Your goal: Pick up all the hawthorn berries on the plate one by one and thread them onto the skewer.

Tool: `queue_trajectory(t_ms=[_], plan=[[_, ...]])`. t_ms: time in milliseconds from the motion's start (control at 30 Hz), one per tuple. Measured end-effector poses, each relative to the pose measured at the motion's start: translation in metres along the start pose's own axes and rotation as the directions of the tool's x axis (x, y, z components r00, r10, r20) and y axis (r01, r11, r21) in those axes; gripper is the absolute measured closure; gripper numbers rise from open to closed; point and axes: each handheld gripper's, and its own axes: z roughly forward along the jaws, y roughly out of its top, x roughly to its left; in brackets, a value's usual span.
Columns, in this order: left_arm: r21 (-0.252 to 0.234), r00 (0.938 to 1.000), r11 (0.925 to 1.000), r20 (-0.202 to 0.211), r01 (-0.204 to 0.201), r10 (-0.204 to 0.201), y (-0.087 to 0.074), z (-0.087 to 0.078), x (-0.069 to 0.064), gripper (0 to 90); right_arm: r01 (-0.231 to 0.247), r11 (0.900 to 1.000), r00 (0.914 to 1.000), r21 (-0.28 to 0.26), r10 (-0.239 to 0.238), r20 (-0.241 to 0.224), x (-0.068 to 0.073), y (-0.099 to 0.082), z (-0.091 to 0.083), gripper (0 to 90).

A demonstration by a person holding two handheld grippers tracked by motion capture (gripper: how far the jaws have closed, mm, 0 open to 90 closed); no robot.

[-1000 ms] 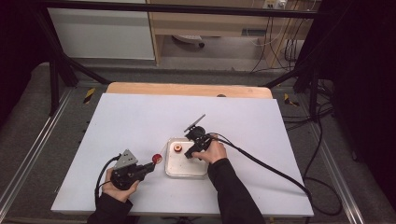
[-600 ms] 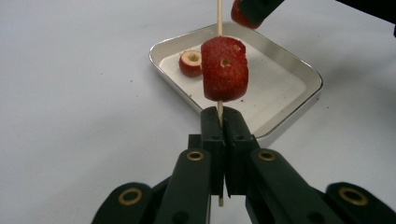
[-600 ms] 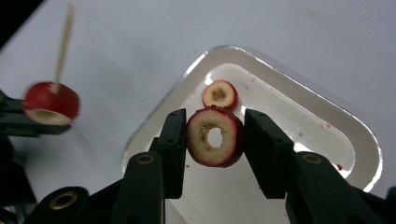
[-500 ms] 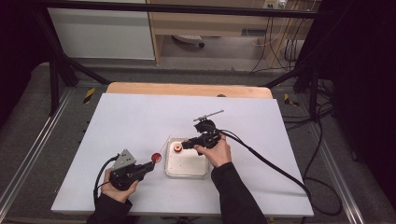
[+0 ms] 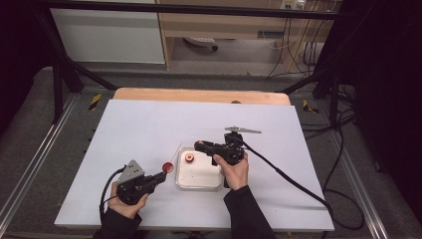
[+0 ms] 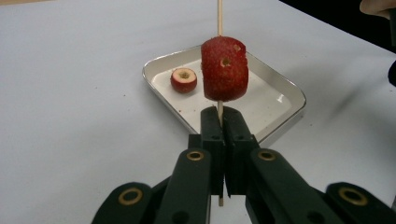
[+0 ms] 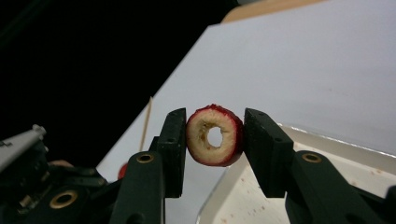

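My left gripper (image 5: 159,176) (image 6: 219,122) rests near the table's front left, shut on the lower end of a thin wooden skewer (image 6: 219,18). A red cored fruit piece (image 6: 224,69) (image 5: 168,167) is threaded on the skewer just above the jaws. My right gripper (image 5: 200,145) (image 7: 215,136) hangs level over the white tray (image 5: 199,180) (image 6: 280,100), pointing left, shut on a red cored fruit ring (image 7: 215,135) whose hole faces the camera. Another red fruit piece (image 5: 189,158) (image 6: 183,80) lies in the tray's far left corner.
The white table (image 5: 149,124) ends in a wooden strip (image 5: 199,95) at the back. A black cable (image 5: 283,174) trails from the right gripper across the table's right side. In the right gripper view the skewer (image 7: 146,116) and the left gripper (image 7: 42,182) show at lower left.
My right gripper has lifted out of the tray with the fruit ring and swung from pointing down to level. The left gripper and its skewer have stayed still.
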Motion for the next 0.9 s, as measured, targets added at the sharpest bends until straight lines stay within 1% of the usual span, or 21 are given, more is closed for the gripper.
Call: queue_trajectory(t_ms=[133,233,300,333,500,600,767,900], plan=[[-0.007,0.9999,0.9999,0.001,0.012,-0.012,0.001,-0.001,-0.003,88.3,-0.021,0.9954,0.9996,-0.093,0.019,-0.021,0.002,-0.005,0.0,60.9],[-0.013,0.9998,0.9997,0.003,0.02,-0.02,0.002,-0.001,-0.005,88.2,-0.028,0.9877,0.9987,-0.154,0.022,-0.045,0.003,-0.009,0.001,61.0],[-0.018,0.9997,0.9996,0.005,0.023,-0.023,0.002,-0.001,-0.007,88.2,-0.032,0.9812,0.9983,-0.19,0.022,-0.054,0.005,-0.011,0.002,61.0],[-0.019,0.9997,0.9995,0.007,0.025,-0.024,0.003,-0.001,-0.008,88.3,-0.032,0.9765,0.998,-0.213,0.02,-0.06,0.006,-0.012,0.002,61.0],[-0.033,0.999,0.9986,0.021,0.041,-0.041,0.004,-0.001,-0.014,88.3,-0.044,0.9545,0.9958,-0.295,0.019,-0.089,0.009,-0.014,0.002,61.1],[-0.038,0.9989,0.9985,0.031,0.038,-0.037,0.006,-0.001,-0.018,88.3,-0.054,0.9401,0.9941,-0.336,0.019,-0.107,0.011,-0.015,0.002,61.1],[-0.042,0.9986,0.9984,0.038,0.038,-0.037,0.007,0.002,-0.023,88.3,-0.072,0.9181,0.9917,-0.39,0.024,-0.127,0.012,-0.019,0.003,61.1],[-0.045,0.9976,0.9977,0.049,0.051,-0.049,0.008,0.005,-0.026,88.3,-0.092,0.9058,0.9878,-0.413,0.031,-0.153,0.013,-0.022,0.005,61.1]])
